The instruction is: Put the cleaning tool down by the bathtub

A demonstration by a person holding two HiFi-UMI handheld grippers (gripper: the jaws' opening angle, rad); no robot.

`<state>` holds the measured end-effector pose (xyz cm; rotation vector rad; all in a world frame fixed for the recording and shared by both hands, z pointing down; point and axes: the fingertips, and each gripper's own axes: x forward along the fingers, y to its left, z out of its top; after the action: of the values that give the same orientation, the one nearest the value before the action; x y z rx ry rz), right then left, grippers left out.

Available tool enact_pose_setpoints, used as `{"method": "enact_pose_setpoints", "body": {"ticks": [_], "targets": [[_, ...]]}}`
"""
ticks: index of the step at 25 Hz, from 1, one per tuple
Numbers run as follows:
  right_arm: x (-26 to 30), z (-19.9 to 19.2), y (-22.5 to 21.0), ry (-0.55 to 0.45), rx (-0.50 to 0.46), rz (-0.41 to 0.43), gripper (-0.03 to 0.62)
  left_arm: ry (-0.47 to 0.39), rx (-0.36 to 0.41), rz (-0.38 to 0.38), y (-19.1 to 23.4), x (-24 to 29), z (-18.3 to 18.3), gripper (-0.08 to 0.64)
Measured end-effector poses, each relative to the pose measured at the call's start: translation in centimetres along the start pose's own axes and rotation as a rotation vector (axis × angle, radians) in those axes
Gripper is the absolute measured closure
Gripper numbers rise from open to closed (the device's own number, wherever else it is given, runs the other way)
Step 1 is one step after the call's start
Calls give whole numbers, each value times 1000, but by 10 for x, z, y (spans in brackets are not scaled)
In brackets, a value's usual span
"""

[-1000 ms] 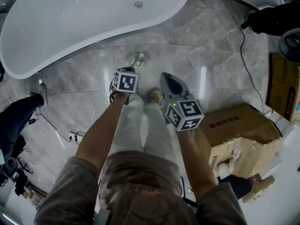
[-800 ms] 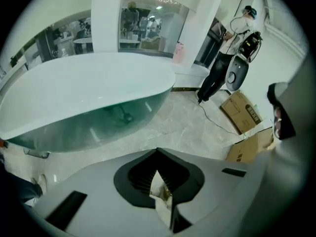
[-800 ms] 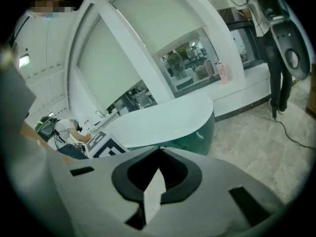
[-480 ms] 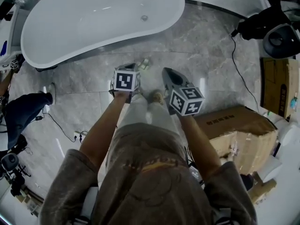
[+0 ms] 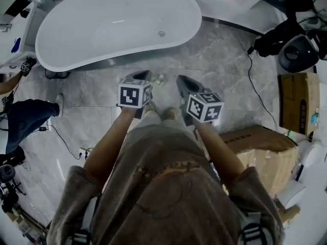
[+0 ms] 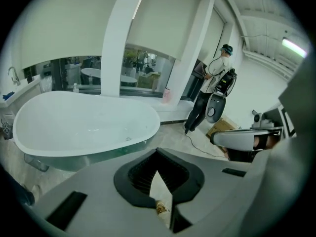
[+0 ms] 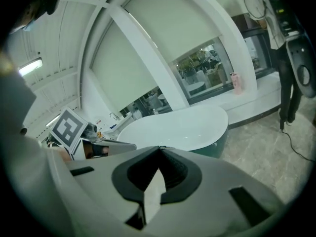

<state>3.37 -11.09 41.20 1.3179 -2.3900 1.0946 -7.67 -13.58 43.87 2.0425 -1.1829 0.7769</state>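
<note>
The white bathtub (image 5: 117,24) fills the top of the head view and also shows in the left gripper view as the tub (image 6: 84,122) and in the right gripper view as the tub (image 7: 182,127). A small pale cleaning tool (image 5: 160,79) lies on the grey marble floor just below the tub's rim, between my two grippers. My left gripper (image 5: 141,75) is shut and holds nothing; its tip hangs above the floor left of the tool. My right gripper (image 5: 182,80) is likewise shut and holds nothing, to the tool's right. In both gripper views the jaws meet at the tip.
An open cardboard box (image 5: 260,142) stands at the right, with a second box (image 5: 296,101) behind it. Black equipment (image 5: 294,50) and its cable (image 5: 255,93) lie at the upper right. A person's leg (image 5: 25,119) shows at the left; another person (image 6: 212,93) stands beyond the tub.
Both grippers have risen away from the floor and the head view has pulled back, so more of the tub shows. The tool stays on the floor.
</note>
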Motion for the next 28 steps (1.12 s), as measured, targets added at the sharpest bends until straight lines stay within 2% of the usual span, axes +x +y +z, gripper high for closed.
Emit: {"method": "enact_pose_setpoints", "body": {"ticks": [6,12,18,23,28], "targets": [[-15,29,37,-38,-77,42,594,-98,19,-40,-7,-40,30,558],[-36,56,75,-96,-207,106,594,-190,33,-136,-27,-77,50,558],[-52,69,96,-139,-249,161,594,-268,102,-170,-36,-103,68,558],[-60,89,111,-210,-313,203,594,-374,176,-206,-34,-124,82,558],[-65,104,122,-267,-353,272,594,-438,215,-235,-42,-132,90,558]]}}
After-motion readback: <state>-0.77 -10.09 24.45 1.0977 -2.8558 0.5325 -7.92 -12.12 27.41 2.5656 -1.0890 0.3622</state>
